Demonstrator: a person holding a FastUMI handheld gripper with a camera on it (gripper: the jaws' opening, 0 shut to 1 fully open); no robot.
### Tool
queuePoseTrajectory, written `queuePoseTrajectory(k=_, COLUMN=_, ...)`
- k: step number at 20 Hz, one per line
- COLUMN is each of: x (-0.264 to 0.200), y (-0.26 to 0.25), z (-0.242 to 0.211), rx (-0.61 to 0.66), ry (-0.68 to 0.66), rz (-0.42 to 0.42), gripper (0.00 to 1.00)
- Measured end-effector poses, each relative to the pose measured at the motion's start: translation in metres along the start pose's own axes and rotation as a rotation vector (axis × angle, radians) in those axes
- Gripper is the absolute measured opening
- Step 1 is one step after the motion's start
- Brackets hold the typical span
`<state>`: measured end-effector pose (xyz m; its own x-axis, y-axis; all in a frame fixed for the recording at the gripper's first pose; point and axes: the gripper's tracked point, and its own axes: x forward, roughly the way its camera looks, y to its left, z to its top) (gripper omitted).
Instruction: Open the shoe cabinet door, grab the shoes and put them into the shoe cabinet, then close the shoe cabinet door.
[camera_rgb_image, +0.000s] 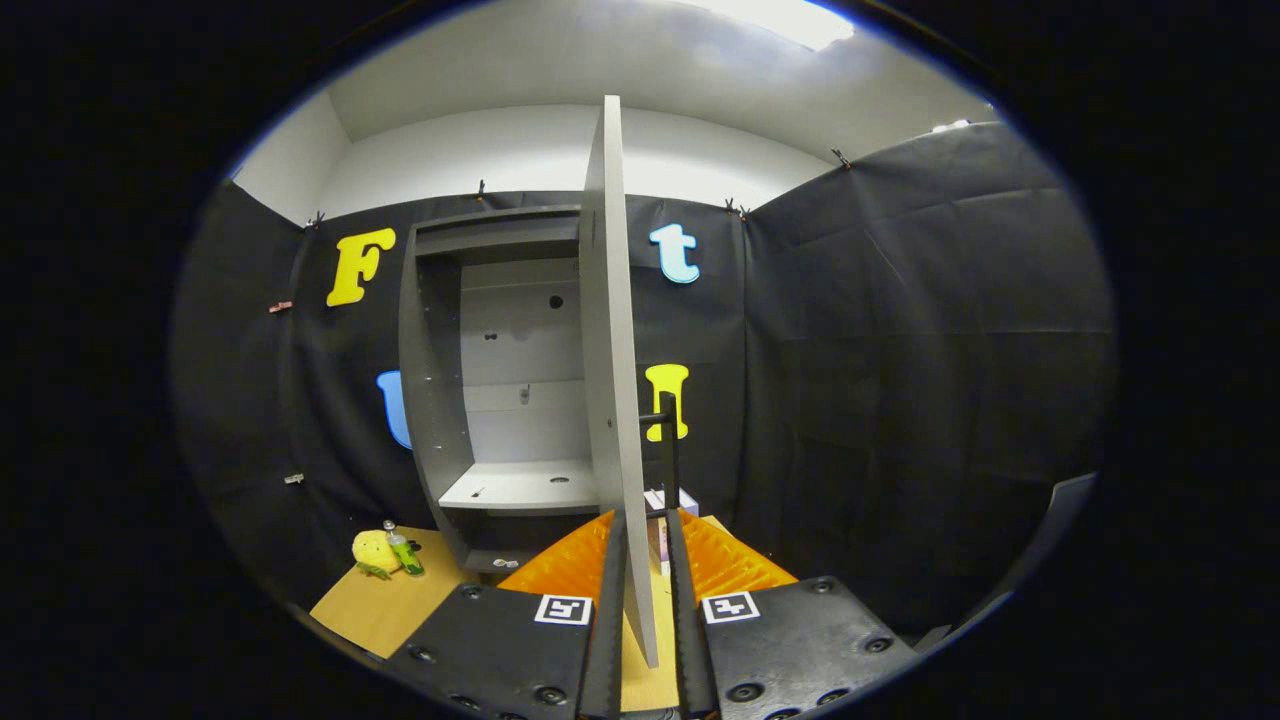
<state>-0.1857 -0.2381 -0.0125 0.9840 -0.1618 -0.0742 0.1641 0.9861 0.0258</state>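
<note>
Against the booth's back wall stands one shoe cabinet (470, 400), its single door (610, 330) swung open edge-on, one bare shelf (520, 487) inside. Near the worktop's (380, 605) far left edge lie one yellow plush toy (372, 550) and one small bottle (403, 550). The tongs (640, 560) are narrowly parted, both fingers astride the door's lower edge; whether they press it, I cannot tell.

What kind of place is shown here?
Likely a staged test booth: black cloth walls, an open grey shoe cabinet on a wooden table, its door between the gripper fingers.
</note>
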Motion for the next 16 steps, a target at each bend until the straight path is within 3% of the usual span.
queuePoseTrajectory(k=8, x=0.025, y=0.083, z=-0.048, rx=-0.026, ry=0.095, rz=0.104, gripper=0.26)
queuePoseTrajectory(k=16, x=0.054, y=0.171, z=-0.184, rx=-0.015, ry=0.358, rz=0.126, gripper=0.26)
